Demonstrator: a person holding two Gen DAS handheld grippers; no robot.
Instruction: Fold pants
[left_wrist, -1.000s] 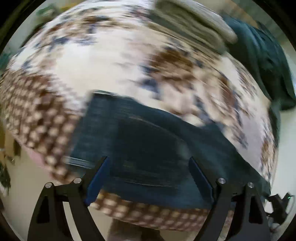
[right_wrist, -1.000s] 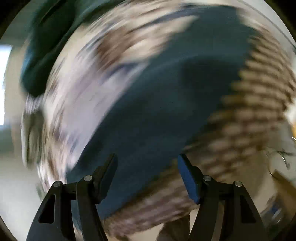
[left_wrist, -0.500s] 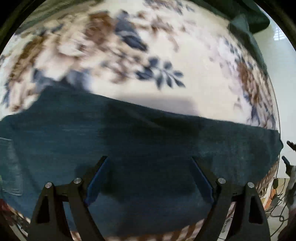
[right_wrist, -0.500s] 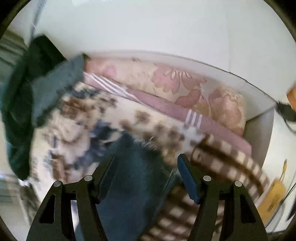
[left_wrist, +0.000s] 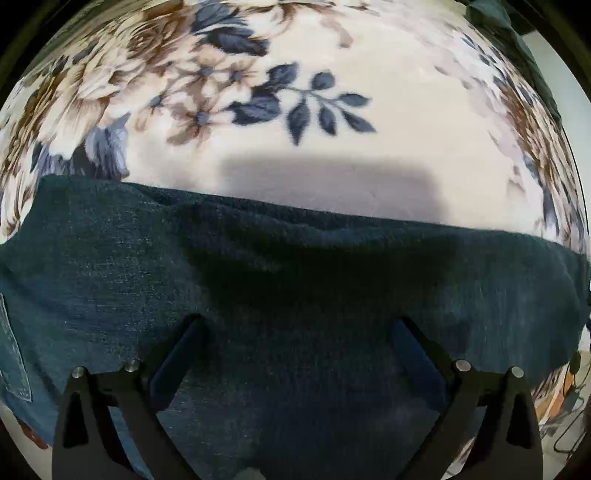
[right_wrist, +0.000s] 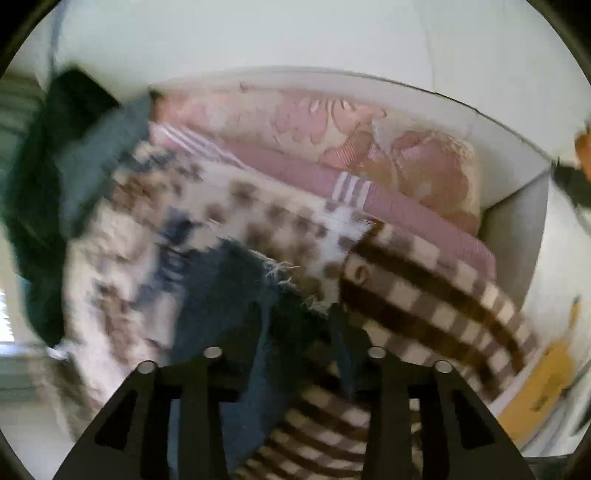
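Two grippers: right (right_wrist: 299, 325) pinches pants (left_wrist: 295, 295), left (left_wrist: 295, 332) spread.

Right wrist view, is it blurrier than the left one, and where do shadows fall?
Right wrist view: motion-smeared, worst at left over the dark blue denim pants and floral blanket. Left wrist view: sharp, fisheye-bowed; a grey rectangular shadow lies on the cream blanket just past the pants' edge, darkening the denim ahead of the open jaws.
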